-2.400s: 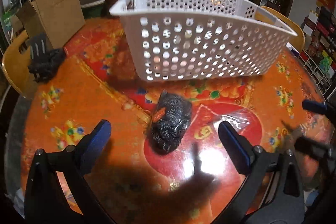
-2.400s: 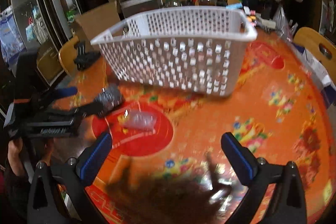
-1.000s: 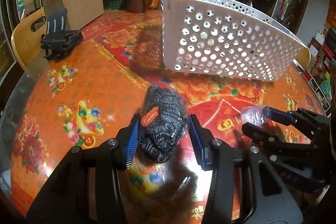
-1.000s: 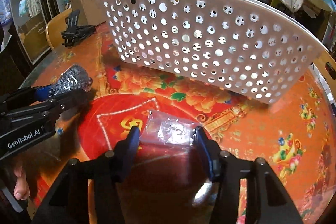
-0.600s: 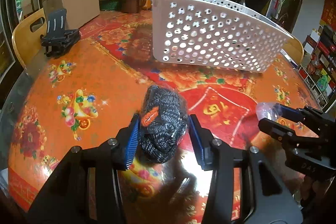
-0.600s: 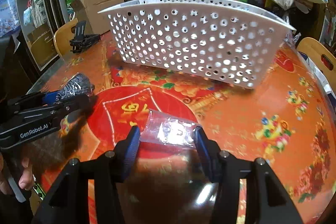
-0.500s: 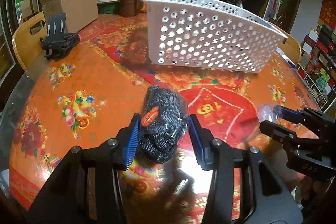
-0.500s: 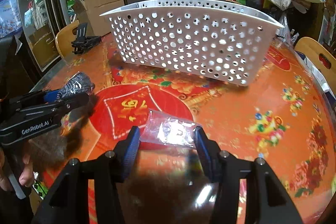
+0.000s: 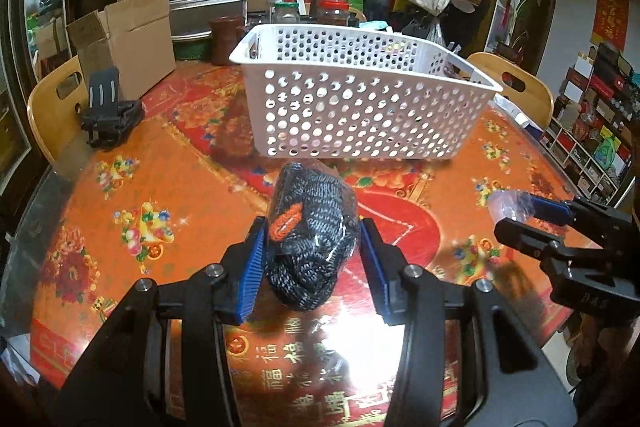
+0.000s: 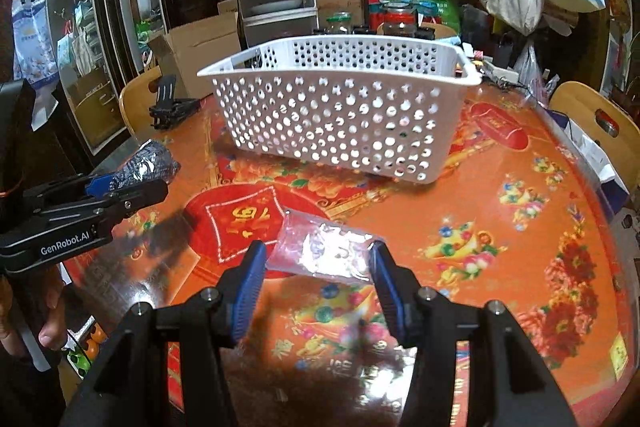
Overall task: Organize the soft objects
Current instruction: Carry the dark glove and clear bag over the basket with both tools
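Dark knit bundle in clear wrap (image 9: 312, 235), orange tag on top, clamped in the left gripper (image 9: 311, 259), off the orange tablecloth (image 9: 160, 167). Clear plastic packet (image 10: 324, 251) pinched in the right gripper (image 10: 318, 277). White perforated basket (image 9: 360, 111) just beyond, upright.

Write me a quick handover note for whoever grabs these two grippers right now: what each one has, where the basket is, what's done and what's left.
Left gripper: jaws shut on the dark knitted bundle in clear wrap, held above the table.
Right gripper: jaws shut on the clear plastic packet, also off the table.
White perforated basket: stands upright on the table, just beyond both grippers; its contents can't be judged from here.
Done: both soft items picked up.
Left: carry each over the basket rim, release inside, one at a time so the grippers don't collide.
Black folding stand at the table's far left edge looks unrelated to the job.
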`<act>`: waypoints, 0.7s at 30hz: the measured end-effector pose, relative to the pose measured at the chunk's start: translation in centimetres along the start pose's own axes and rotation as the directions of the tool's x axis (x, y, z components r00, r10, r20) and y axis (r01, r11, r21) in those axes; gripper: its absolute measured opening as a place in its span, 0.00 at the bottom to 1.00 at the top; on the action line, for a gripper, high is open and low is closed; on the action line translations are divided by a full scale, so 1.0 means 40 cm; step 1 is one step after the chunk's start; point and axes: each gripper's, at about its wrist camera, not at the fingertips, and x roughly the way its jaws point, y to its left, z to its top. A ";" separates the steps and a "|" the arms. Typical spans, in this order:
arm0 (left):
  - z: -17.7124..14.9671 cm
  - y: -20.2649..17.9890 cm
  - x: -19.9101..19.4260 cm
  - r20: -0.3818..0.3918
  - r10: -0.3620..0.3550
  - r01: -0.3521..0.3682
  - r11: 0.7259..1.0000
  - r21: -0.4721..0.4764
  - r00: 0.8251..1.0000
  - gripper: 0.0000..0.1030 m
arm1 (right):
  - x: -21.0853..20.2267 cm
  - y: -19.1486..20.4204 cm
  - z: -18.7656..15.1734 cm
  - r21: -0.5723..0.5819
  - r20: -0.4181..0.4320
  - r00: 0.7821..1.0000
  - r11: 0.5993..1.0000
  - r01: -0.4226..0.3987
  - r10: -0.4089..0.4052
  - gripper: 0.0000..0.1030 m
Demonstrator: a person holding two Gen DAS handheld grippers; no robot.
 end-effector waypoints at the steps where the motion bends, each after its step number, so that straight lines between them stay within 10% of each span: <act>1: 0.003 -0.003 -0.004 0.003 0.001 -0.001 1.000 0.002 1.000 0.42 | -0.005 -0.004 0.004 0.001 0.003 1.000 1.000 -0.003 0.003 0.51; 21: 0.099 -0.032 -0.104 0.073 -0.032 0.032 0.999 0.005 0.997 0.42 | -0.126 -0.038 0.092 -0.025 0.091 0.995 0.999 0.040 -0.038 0.51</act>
